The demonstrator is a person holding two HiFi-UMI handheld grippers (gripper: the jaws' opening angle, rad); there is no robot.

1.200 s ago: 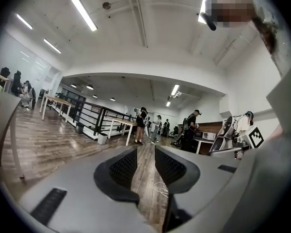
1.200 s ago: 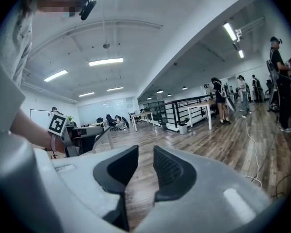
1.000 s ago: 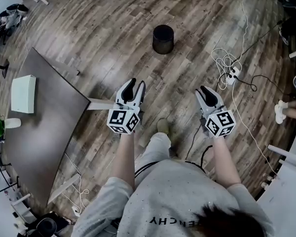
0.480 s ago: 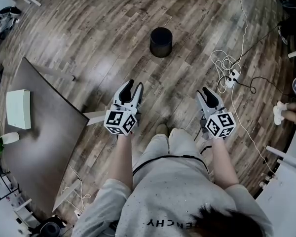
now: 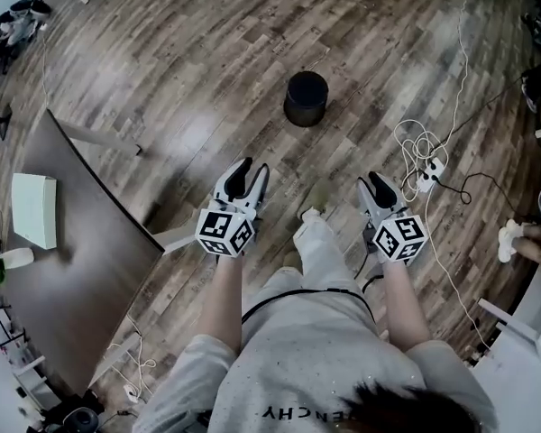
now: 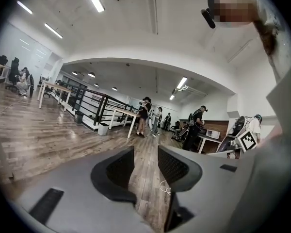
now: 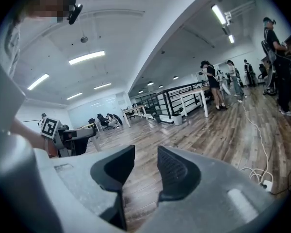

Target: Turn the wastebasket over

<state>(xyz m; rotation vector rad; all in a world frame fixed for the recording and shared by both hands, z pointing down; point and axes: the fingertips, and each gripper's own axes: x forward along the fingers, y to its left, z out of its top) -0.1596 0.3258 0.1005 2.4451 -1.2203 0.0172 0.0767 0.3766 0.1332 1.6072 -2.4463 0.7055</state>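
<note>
A black round wastebasket (image 5: 306, 98) stands on the wood floor ahead of me in the head view; neither gripper view shows it. Whether its mouth faces up I cannot tell. My left gripper (image 5: 250, 170) is held out in the air, well short of the basket and to its left, jaws apart and empty. Its own view (image 6: 145, 166) shows only floor through the gap. My right gripper (image 5: 372, 185) hovers short and right of the basket. Its jaws have just been opening, with nothing between them (image 7: 145, 165).
A dark table (image 5: 72, 269) with a white box (image 5: 34, 210) stands at the left. White cables and a power strip (image 5: 426, 162) lie on the floor at the right. My own leg and shoe (image 5: 317, 207) are between the grippers. Several people stand far off.
I have stepped forward, one shoe now ahead between the grippers. The wastebasket sits nearer to both grippers in the head view. The table has slid left and back.
</note>
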